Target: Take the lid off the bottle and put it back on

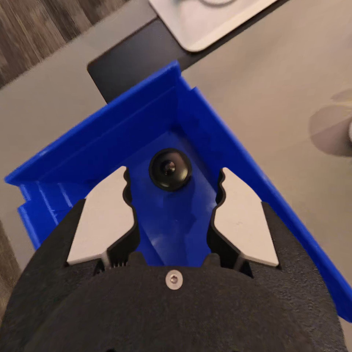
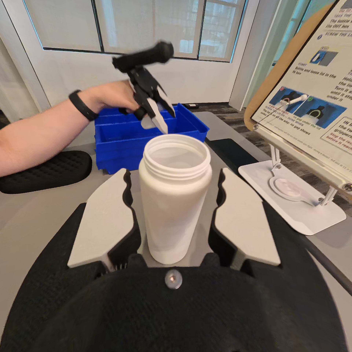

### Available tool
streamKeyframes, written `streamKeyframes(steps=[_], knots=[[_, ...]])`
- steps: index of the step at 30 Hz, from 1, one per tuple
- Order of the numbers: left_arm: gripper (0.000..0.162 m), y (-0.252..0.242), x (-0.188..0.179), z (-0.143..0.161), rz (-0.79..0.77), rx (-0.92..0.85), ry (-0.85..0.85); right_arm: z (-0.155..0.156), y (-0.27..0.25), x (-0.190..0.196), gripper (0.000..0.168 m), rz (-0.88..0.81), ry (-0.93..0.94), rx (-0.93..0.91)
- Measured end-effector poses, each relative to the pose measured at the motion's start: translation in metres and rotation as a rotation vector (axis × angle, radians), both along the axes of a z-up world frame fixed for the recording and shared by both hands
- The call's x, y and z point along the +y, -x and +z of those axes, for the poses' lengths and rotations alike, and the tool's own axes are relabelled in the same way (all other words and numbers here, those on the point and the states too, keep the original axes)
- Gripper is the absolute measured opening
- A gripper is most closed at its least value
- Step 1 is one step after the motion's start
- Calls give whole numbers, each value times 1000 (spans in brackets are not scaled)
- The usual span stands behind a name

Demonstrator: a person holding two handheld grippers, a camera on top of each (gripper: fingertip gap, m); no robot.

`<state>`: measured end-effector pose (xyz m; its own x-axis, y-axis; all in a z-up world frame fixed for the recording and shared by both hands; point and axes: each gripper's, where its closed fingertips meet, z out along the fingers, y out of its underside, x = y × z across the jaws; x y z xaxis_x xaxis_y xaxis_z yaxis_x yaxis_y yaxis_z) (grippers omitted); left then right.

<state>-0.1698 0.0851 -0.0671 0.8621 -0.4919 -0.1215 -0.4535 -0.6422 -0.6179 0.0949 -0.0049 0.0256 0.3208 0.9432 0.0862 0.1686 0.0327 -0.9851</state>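
A white bottle [image 2: 174, 200] stands upright on the grey table with its threaded mouth open and no lid on it. My right gripper [image 2: 173, 169] is open, with one finger on either side of the bottle and a gap showing on the right. A black lid [image 1: 170, 170] lies on the floor of a blue bin [image 1: 114, 133], near its far corner. My left gripper [image 1: 173, 168] is open and points down into the bin, just above the lid. In the right wrist view the left gripper [image 2: 162, 122] hangs over the blue bin [image 2: 133, 144] behind the bottle.
A person's arm [image 2: 47, 123] reaches in from the left over a black padded rest [image 2: 47, 171]. A white stand base [image 2: 291, 200] holds an instruction board [image 2: 314, 85] on the right. A dark mat [image 1: 133, 62] lies beyond the bin.
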Motion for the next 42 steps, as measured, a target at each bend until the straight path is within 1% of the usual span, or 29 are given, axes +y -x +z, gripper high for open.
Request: streamKeyframes(steps=[2, 5, 10, 15, 16, 17, 20, 22, 24, 28, 29, 31, 34, 37, 39, 42], knots=[[86, 5, 4, -20, 5, -5, 48, 8, -3, -1, 89, 1, -12, 22], [87, 5, 9, -39, -5, -8, 71, 14, -7, -1, 89, 0, -16, 35], [86, 13, 10, -69, 0, 79, 136, 18, -10, -2, 89, 7, -12, 44], [86, 14, 11, -85, 12, 70, 182, 19, -9, -5, 89, 14, -24, 34], [81, 13, 12, -85, 13, 48, 183, 20, -9, -6, 89, 17, -24, 33], [69, 13, 12, -85, 17, 30, 185, 19, -9, -7, 88, 23, -21, 32], [69, 22, 12, -82, 36, 49, 183, 18, -9, -7, 88, 24, -23, 22], [69, 27, 14, -70, 52, 40, 145, 20, -10, -7, 88, 17, -34, 21], [69, 29, 13, -46, 63, 14, 92, 27, -12, -8, 88, 11, -63, 32], [69, 18, 0, 28, 28, -17, -83, 54, -21, -20, 87, -4, -189, 59], [69, 6, -8, 48, -14, -37, -124, 61, -22, -27, 87, 3, -220, 66], [69, -29, -31, 84, -143, -90, -195, 73, -20, -44, 83, 43, -264, 80], [68, -101, -77, 121, -421, -161, -268, 78, -11, -70, 76, 133, -258, 59], [68, -166, -124, 134, -665, -196, -289, 67, 2, -88, 76, 211, -207, -11], [68, -199, -151, 131, -795, -200, -266, 58, 8, -89, 76, 199, -221, -73], [68, -226, -175, 122, -892, -172, -242, 48, 12, -89, 77, 190, -229, -134]])
